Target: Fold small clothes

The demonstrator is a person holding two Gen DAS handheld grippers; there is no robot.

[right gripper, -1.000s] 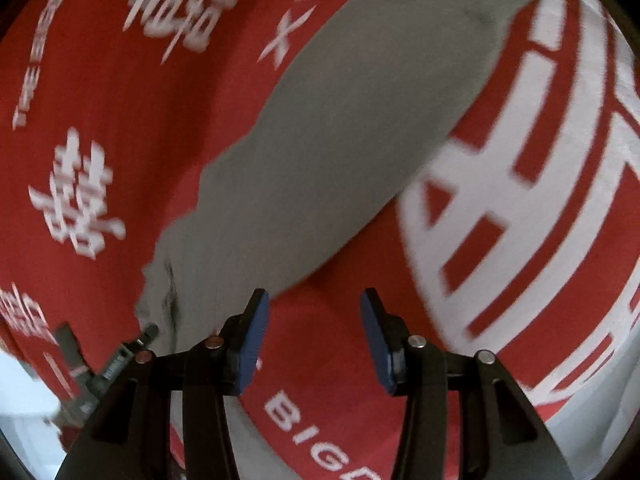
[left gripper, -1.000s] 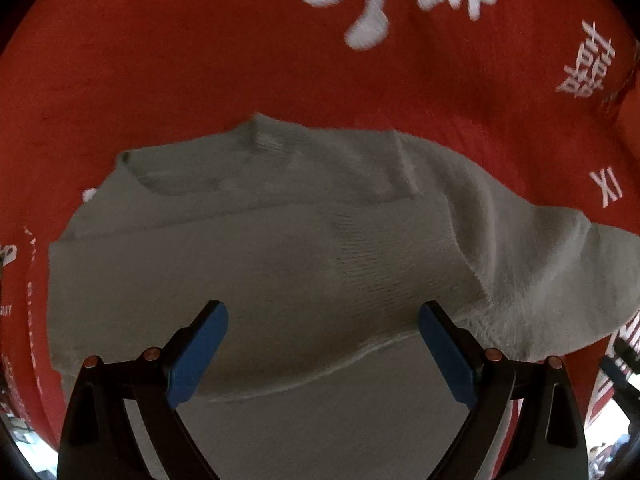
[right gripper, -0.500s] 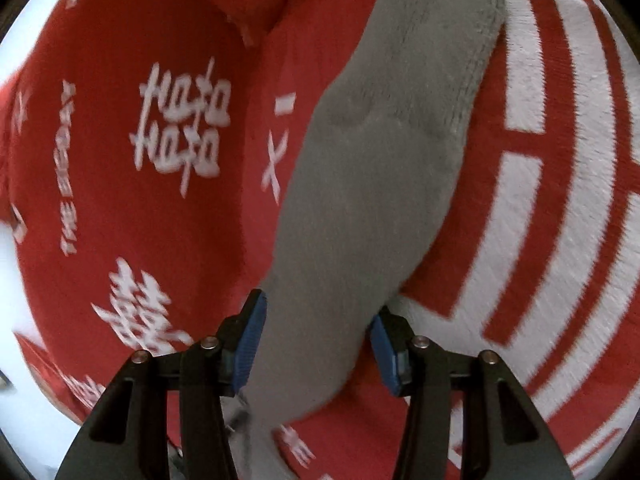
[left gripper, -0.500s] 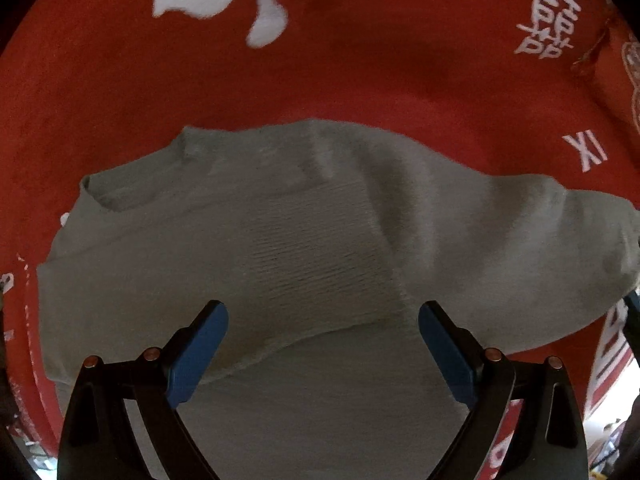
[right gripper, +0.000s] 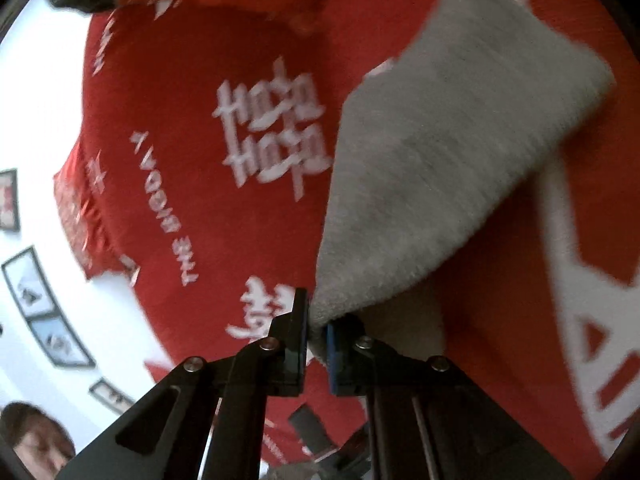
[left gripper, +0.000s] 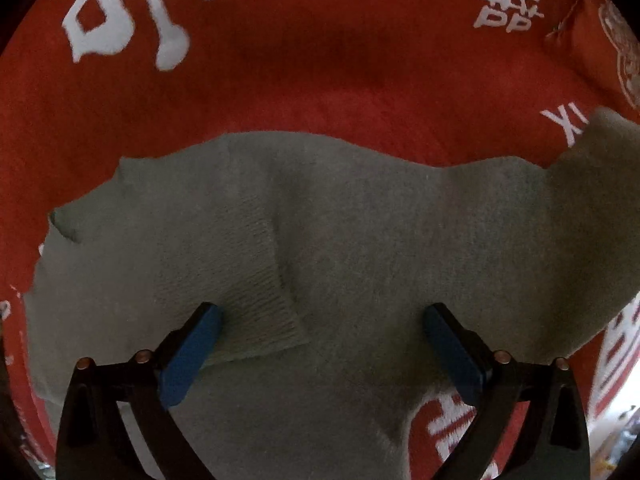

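Observation:
A small grey knit sweater (left gripper: pixel 360 264) lies on a red blanket with white characters (left gripper: pixel 320 80). One sleeve is folded across its body, its ribbed cuff (left gripper: pixel 260 320) just ahead of my left gripper (left gripper: pixel 320 344). That gripper is open, low over the sweater's body, holding nothing. In the right wrist view my right gripper (right gripper: pixel 318 336) is shut on the edge of the other grey sleeve (right gripper: pixel 440 160), which rises from the fingers up to the right, lifted off the blanket.
The red blanket (right gripper: pixel 180 120) drapes over the surface's far edge in the right wrist view. Beyond it are a white wall with framed pictures (right gripper: pixel 44 292) and a person's head (right gripper: pixel 36 436) at the lower left.
My right gripper closed on the sleeve and lifted it, tilting toward the wall. My left gripper slid over the sweater, so the folded cuff now lies close to its left finger.

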